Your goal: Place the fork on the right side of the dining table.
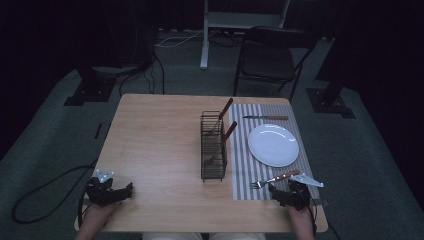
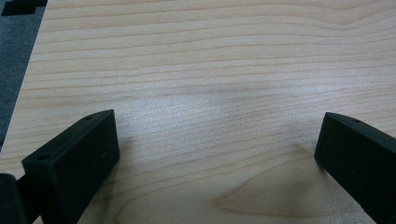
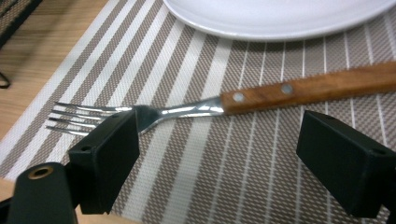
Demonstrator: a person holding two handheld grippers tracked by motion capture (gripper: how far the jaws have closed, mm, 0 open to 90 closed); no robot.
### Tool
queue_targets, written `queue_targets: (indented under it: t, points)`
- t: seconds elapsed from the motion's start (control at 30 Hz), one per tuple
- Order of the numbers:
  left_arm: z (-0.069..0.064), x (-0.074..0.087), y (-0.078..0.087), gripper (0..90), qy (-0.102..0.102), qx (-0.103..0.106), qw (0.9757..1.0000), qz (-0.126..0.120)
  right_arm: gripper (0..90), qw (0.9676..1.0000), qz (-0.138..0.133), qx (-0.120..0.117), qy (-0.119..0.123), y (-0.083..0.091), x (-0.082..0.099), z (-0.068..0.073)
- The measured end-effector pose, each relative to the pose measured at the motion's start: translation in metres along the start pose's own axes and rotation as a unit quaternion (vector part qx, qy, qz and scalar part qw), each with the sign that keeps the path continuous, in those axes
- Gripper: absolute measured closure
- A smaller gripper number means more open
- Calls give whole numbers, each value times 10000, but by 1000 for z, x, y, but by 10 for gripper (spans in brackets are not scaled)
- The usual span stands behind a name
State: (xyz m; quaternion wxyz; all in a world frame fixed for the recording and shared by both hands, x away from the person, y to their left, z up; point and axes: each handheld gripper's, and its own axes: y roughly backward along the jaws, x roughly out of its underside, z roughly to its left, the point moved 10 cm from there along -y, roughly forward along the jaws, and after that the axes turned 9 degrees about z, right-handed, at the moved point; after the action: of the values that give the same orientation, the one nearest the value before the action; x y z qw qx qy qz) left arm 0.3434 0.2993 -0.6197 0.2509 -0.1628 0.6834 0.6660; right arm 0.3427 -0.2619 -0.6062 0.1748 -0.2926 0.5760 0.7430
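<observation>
While both grippers gape empty — right gripper [image 3: 217,154], left gripper [image 2: 217,149] — one fork [image 3: 261,95], one plate [image 3: 280,16].

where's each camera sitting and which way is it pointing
High view: fixed above the person's side, looking forward and down on the table; forearms enter from below with the left gripper and right gripper.
Left gripper view: rides the left gripper, looking along its open jaws at bare wood.
Right gripper view: rides the right gripper, facing the fork on the striped placemat, its jaws apart.
Shared: the fork and white plate.
</observation>
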Motion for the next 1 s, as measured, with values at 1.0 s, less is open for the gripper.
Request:
queue_targets:
  t: [1.0]
  points:
    - [0,0,0,2,0,0,10000,-1,119,9951,50,973,143,-18,-7,23]
